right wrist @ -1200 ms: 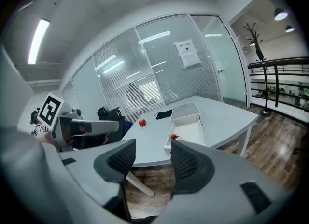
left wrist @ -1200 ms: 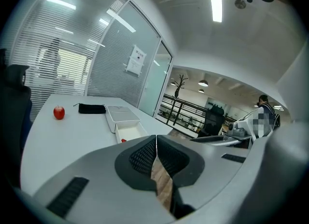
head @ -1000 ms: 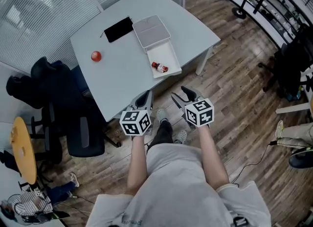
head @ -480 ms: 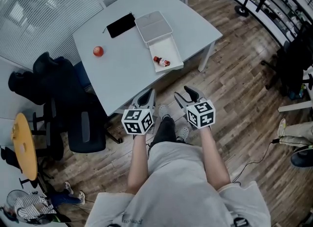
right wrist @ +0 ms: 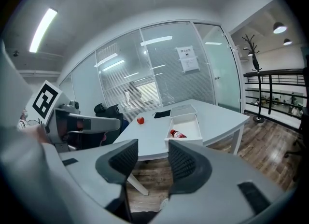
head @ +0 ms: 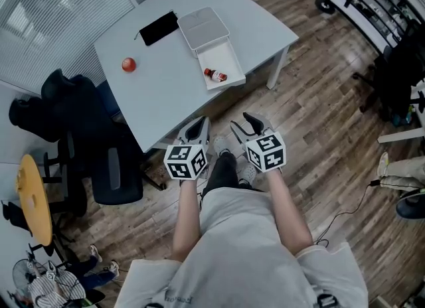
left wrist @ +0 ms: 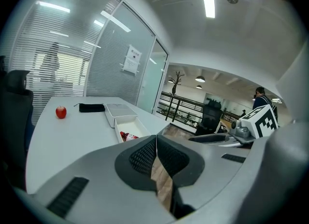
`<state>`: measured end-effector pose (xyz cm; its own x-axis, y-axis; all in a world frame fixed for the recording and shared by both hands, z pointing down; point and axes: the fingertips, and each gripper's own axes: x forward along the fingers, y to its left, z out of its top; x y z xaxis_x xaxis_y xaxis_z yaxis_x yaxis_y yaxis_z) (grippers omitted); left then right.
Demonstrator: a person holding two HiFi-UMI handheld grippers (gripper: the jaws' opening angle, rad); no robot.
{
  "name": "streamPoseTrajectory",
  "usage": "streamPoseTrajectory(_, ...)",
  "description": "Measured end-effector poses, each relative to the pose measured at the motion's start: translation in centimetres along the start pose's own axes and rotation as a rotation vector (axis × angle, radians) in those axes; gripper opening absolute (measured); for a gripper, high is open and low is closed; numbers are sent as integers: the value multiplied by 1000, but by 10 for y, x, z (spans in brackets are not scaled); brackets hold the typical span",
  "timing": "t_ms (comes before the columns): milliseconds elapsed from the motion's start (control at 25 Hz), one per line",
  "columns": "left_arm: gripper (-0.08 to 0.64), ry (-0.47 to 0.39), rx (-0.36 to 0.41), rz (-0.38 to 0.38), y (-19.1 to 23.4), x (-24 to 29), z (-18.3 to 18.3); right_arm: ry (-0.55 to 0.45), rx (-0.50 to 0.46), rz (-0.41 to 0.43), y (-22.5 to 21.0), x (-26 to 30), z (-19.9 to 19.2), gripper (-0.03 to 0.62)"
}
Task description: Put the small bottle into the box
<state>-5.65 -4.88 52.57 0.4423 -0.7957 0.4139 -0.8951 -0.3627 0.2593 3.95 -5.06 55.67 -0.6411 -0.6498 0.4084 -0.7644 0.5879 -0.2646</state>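
Note:
The small bottle [head: 214, 74], clear with a red label, lies inside the open white box [head: 229, 61] on the pale table [head: 166, 94]. The box lid [head: 202, 28] lies just behind it. Both grippers hang over the wooden floor, short of the table's near edge. My left gripper [head: 198, 127] is shut with nothing in it; its view shows the bottle [left wrist: 128, 136] far ahead in the box [left wrist: 126, 120]. My right gripper [head: 243, 125] is open and empty; its jaws have just been closing. In its view the bottle [right wrist: 177, 133] lies in the box [right wrist: 189, 120].
A red apple [head: 129, 65] and a black pouch [head: 159, 28] lie on the table. A black office chair [head: 116, 174] and a dark bag [head: 60, 114] stand at the left, with a yellow round top [head: 32, 200] beyond. The person's shoes [head: 247, 174] are below the grippers.
Both grippers have drifted slightly up the picture toward the table edge. The bottle, box, apple and pouch lie as before.

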Motion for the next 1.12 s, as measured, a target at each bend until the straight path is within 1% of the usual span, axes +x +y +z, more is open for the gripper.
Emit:
streamPoseTrajectory(160,29,9,7,2,1,1,-4,12,-22,-7,1,1,-7,187)
streamPoseTrajectory(240,29,14,10,-3,1,3,-5,19,-29,-7,0,1,-11,156)
streamPoseTrajectory(280,29,16,12,-6,0,4,-5,18,-28,-6,0,1,-11,152)
streamPoseTrajectory(320,29,17,14,-10,-2,5,-5,15,-24,-6,-1,1,-11,139)
streamPoseTrajectory(400,29,20,23,-19,-6,7,-5,3,-18,-7,-2,0,-8,77)
streamPoseTrajectory(440,29,22,27,-23,-7,8,-4,-2,-19,-8,-2,0,-7,59)
streamPoseTrajectory(600,29,22,36,-27,-8,10,0,-23,-8,8,0,-1,2,24)
streamPoseTrajectory(720,29,22,41,-27,-9,12,4,-40,19,23,-1,-2,7,19)
streamPoseTrajectory(920,29,28,46,-22,-8,14,3,-45,30,8,-5,0,7,18)
streamPoseTrajectory(1120,29,27,46,-18,-7,13,1,-38,40,12,-7,1,7,18)
